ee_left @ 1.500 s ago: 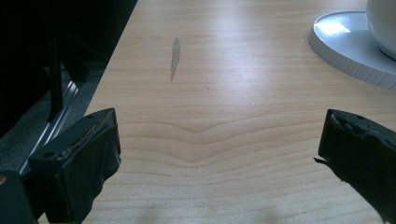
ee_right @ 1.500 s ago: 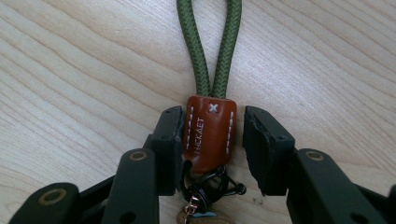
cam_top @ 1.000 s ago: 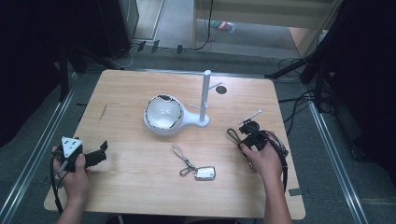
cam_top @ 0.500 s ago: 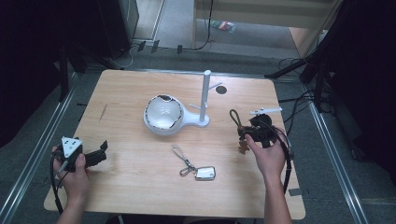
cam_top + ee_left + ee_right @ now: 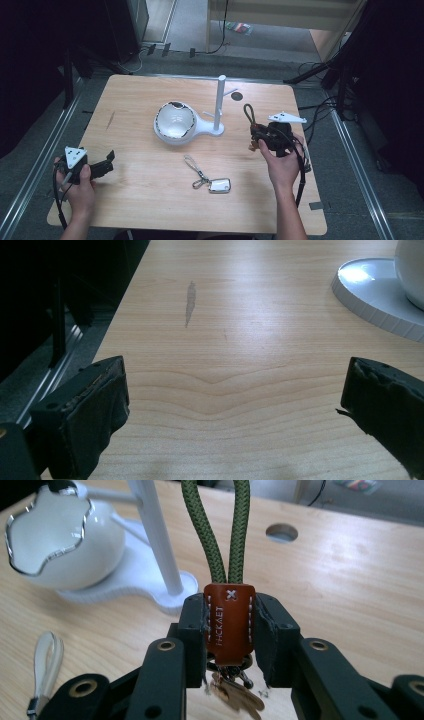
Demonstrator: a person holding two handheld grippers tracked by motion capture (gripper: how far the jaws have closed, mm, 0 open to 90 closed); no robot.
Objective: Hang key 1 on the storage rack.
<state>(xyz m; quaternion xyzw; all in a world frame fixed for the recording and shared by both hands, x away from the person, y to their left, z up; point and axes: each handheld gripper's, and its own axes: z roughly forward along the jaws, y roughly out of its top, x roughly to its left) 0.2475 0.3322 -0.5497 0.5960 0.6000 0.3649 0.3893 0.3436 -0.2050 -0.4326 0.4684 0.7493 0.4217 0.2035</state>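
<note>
The right gripper (image 5: 260, 136) has come up off the table (image 5: 150, 200) since a second ago, and the green rope keychain (image 5: 227, 615) has gone up with it. Its jaws squeeze the brown leather tab, so the loop stands up near the white stand (image 5: 219, 100). This looks like the carrying step. Next the loop likely has to slip over the stand's little peg, which needs a careful aim. The left gripper (image 5: 230, 405) waits open over bare wood, holding nothing
</note>
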